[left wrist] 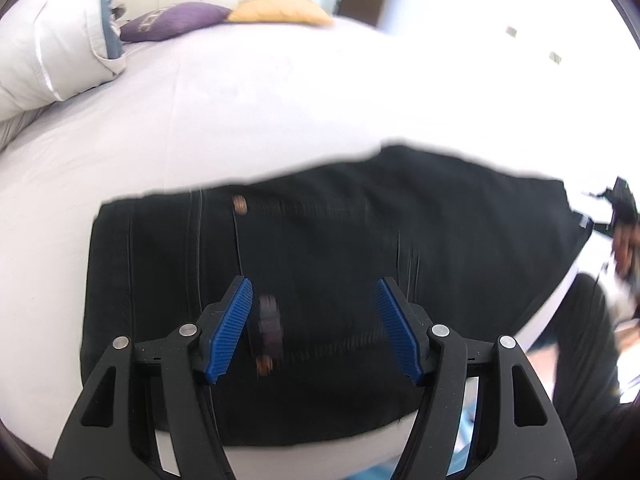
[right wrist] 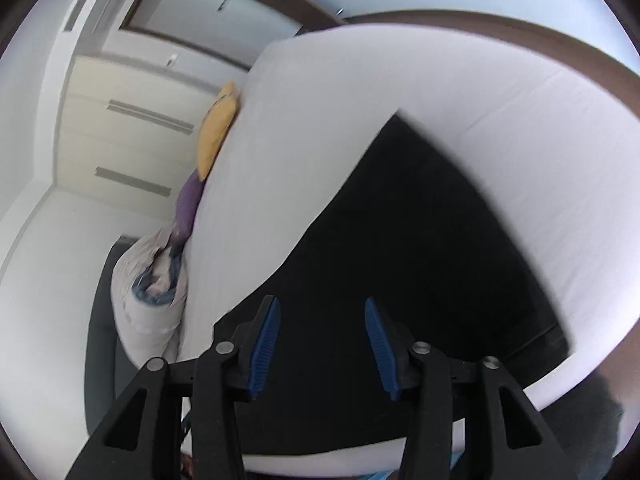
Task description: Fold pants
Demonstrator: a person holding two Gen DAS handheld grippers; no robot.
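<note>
Pants (left wrist: 320,264) lie flat on the bed (left wrist: 240,112), directly ahead of and under both tongs. Left tongs (left wrist: 314,328): jaws wide, holding nothing, hovering over the waistband end; we see a rivet (left wrist: 240,205) ahead of the left pad and a belt loop (left wrist: 269,326) just inside it. Right tongs (right wrist: 322,338): jaws also wide and empty, over plain black cloth (right wrist: 420,240) that fans out ahead toward a corner. Both views are motion-blurred, so we can't tell if either pad touches the fabric.

The pants already look compact, roughly a rectangle, so we judge a fold or more is in place. Can't count layers from here.

Handling, our read: dark denim, soft but with body, moderately heavy for cloth. It drapes and won't hold a shape when lifted, and stacked layers slide on each other. Not fragile. Seams and waistband are thick and stiff, so the ribbed blue pads should bite well there.

Grip plan: pinch at the edge, through all layers, one tong per corner of the same short side. Avoid mid-panel pinches, since those grab only the top layer. Pillows (left wrist: 176,20) sit far ahead of the left tongs, well clear.
</note>
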